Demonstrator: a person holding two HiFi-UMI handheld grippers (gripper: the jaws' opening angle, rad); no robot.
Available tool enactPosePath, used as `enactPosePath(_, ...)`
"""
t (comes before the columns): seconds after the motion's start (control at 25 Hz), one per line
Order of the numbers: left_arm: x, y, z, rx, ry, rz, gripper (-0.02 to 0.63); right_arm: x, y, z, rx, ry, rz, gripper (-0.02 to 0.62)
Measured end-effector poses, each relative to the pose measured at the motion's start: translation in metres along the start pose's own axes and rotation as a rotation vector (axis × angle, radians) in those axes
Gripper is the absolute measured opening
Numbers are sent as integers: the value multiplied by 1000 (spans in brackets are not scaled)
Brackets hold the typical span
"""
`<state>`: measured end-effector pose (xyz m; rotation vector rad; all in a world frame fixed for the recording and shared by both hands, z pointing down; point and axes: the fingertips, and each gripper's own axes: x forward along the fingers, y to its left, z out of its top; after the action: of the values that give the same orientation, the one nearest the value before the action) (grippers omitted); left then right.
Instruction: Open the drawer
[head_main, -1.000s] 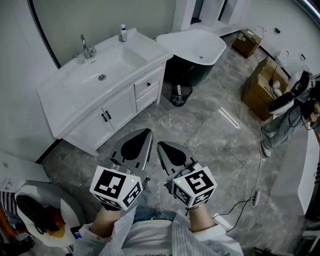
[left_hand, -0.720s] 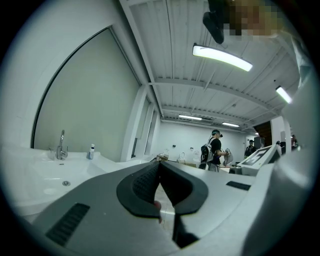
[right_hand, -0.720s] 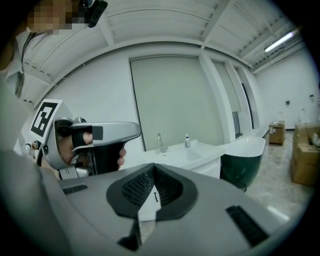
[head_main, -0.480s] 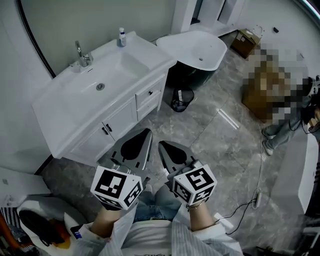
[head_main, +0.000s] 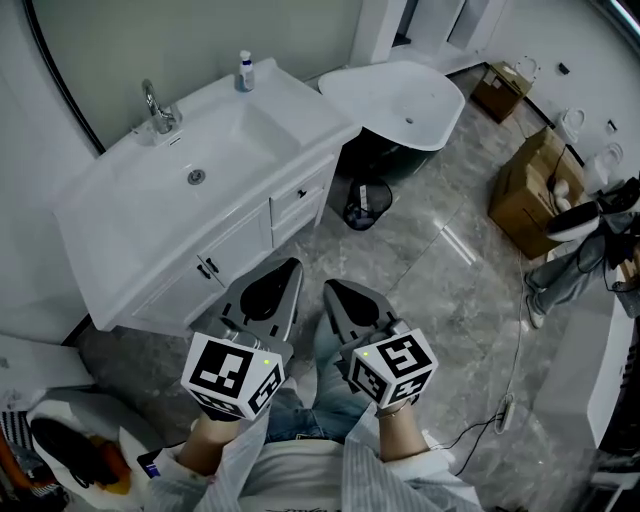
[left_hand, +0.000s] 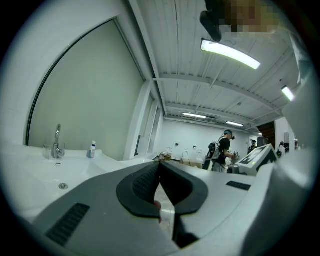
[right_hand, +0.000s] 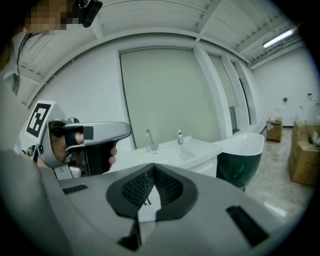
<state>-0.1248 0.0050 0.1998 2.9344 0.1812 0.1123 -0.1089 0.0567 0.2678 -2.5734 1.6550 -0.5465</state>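
- The floor (head_main: 430, 270) is grey shiny stone.
- A long white sink cabinet (head_main: 120, 230) stands by the wall. It has a tap (head_main: 155, 105) and a little bottle (head_main: 245, 70) on top.
- The drawer (head_main: 297, 192) is on the front of the cabinet, at the end near the tub (head_main: 400, 95). It is closed and well apart from both grippers.
- A black bin (head_main: 367, 203) sits between the cabinet and the tub. Brown boxes (head_main: 525, 190) stand farther off.
- The left gripper (head_main: 285, 272) and right gripper (head_main: 335, 295) are side by side over the floor. Both point at the cabinet.
- Both sets of jaws are pressed together with nothing in them.
- Only the head view shows the bin and a cord (head_main: 500, 400) on the floor.
- Only the left gripper view shows people (left_hand: 220, 150) far across the room and long lights (left_hand: 230, 54) overhead.
- Only the right gripper view shows the other gripper from the side, with a hand (right_hand: 64, 147) on it.
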Motion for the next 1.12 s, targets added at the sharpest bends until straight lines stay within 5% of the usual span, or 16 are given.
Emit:
enactPosePath(0.6,172,52,22,-17,-39,239,17,91,-148,66,-88,72,213,9)
enactPosePath(1.12,254,69,35,-14,-56,438,17,138,-226,91,-133,144,410,9)
